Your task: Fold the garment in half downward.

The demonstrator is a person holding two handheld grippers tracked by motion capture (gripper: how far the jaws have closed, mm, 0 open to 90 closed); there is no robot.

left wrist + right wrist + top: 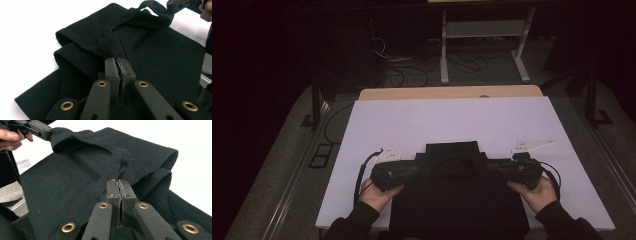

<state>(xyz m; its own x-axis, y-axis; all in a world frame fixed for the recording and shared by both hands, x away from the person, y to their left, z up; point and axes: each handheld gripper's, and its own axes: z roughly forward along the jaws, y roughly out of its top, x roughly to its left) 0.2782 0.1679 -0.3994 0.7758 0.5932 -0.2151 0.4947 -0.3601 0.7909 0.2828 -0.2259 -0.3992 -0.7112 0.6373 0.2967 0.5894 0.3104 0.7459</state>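
- No text, label, brand, number or sign can be read anywhere (the pictures are dim).
- The black garment [459,192] on the tabletop [452,120] bears no legible print or tag.

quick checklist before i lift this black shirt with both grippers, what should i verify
1. Left gripper shut on the black knit garment: ok, jaws pinched on the ribbed neckline.
2. Right gripper shut on the stitched collar edge: ok.
3. Both grips at matching height across the neckline: ok in the high view.
4. Folded sleeves stay tucked: cannot tell, the folds sit loose near the top edge.
5. White board beyond the garment free to lay it down: ok.
6. Garment's near hem fully on the board: not ok, it reaches past the near edge.
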